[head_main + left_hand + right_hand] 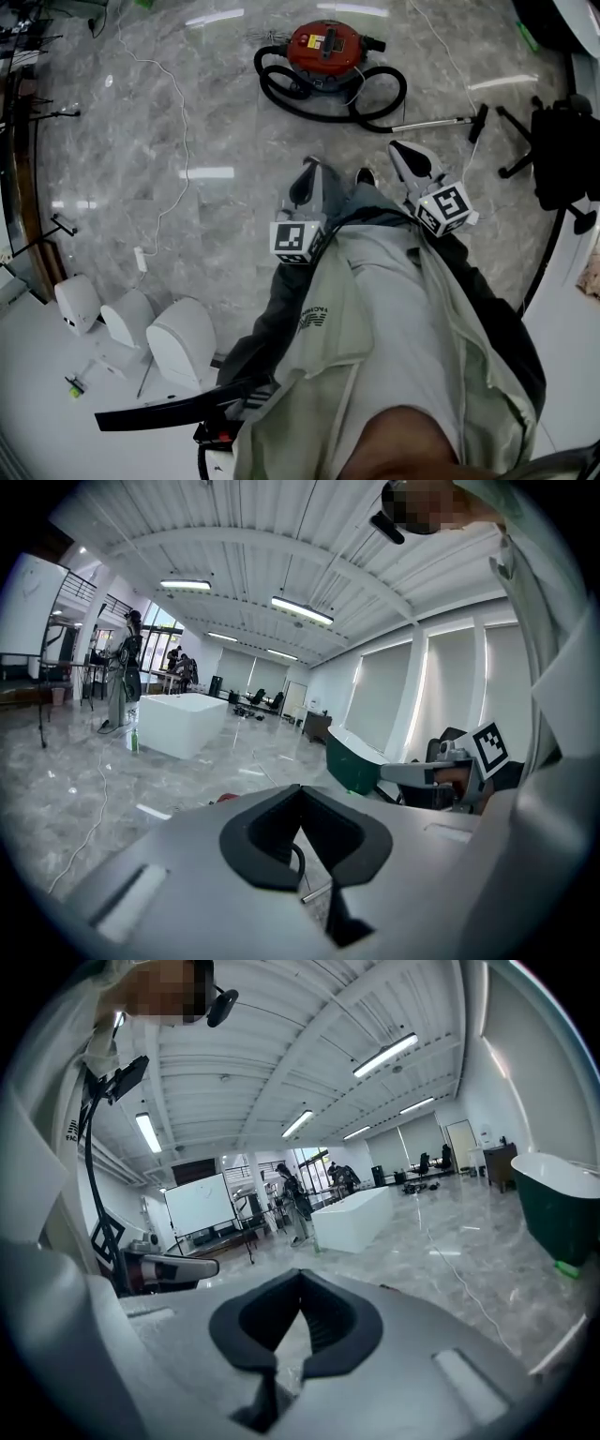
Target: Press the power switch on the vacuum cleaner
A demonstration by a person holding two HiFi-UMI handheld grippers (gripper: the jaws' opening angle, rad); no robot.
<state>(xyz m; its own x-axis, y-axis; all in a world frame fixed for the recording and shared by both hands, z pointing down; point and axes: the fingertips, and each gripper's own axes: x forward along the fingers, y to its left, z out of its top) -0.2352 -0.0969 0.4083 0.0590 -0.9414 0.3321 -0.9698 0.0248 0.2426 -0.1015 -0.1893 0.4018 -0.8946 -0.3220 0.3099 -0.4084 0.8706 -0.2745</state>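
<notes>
The red vacuum cleaner [323, 47] sits on the marble floor at the far centre of the head view, with its black hose [291, 98] coiled round it and the wand [436, 122] lying to its right. Both grippers are held in front of the person's body, well short of the vacuum. My left gripper [310, 166] is shut with nothing in it, and so is my right gripper [399, 148]. In the left gripper view a sliver of the red vacuum cleaner [226, 798] shows above the shut jaws [300, 789]. The right gripper view shows its jaws [300, 1274] closed.
A white cable [178, 141] runs down the floor at left to a power strip [141, 258]. White rounded shells [178, 342] stand at bottom left. A black office chair [562, 155] is at right. A white bathtub [183, 724] and a green tub [361, 761] stand further off.
</notes>
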